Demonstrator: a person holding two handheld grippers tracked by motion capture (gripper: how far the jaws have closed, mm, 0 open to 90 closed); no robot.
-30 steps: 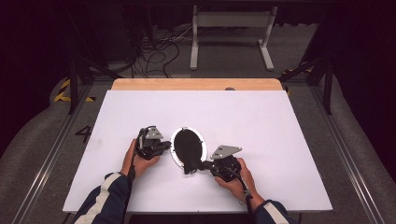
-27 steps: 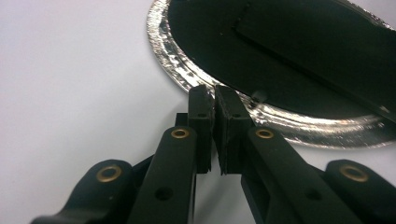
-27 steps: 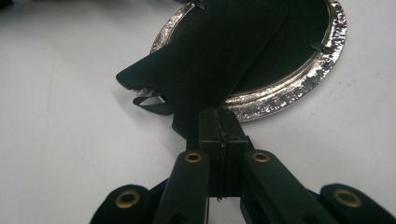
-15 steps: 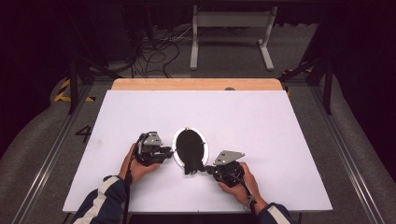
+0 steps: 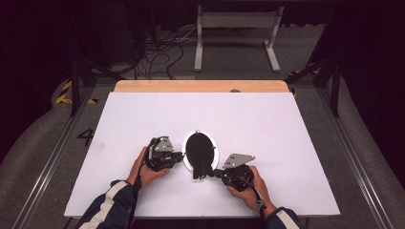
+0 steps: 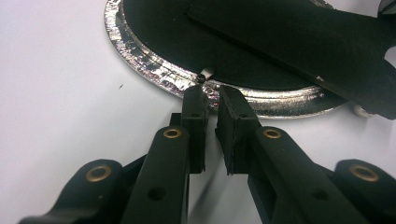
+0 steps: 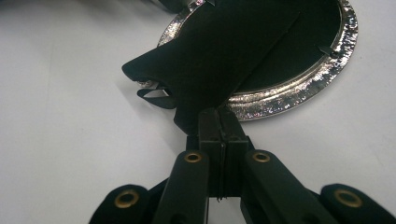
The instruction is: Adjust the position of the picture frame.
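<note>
- White table top (image 5: 267, 138) with a wooden strip along its far edge; dark floor beyond with cables and a grey stand, hard to make out in the gloom
- Oval silver picture frame (image 5: 188, 157) lies face down near the front middle of the table, its black backing (image 5: 198, 148) up; I see the silver rim as a thin sliver in the high view
- My left gripper (image 6: 211, 95) sits at the frame's left rim, jaws nearly together with a narrow gap, they have just been closing; tips are at the rim by a small metal tab (image 6: 205, 73), but I can't tell if they pinch anything
- My right gripper (image 7: 217, 114) is clamped tight, tips at the lower end of the black stand flap (image 7: 219, 56); the flap covers the tips, so I can't tell if its edge is gripped
- Flap hides much of the backing in the right gripper view
- Both hands (image 5: 149, 175) rest on the table, sleeves cut off at the bottom edge
</note>
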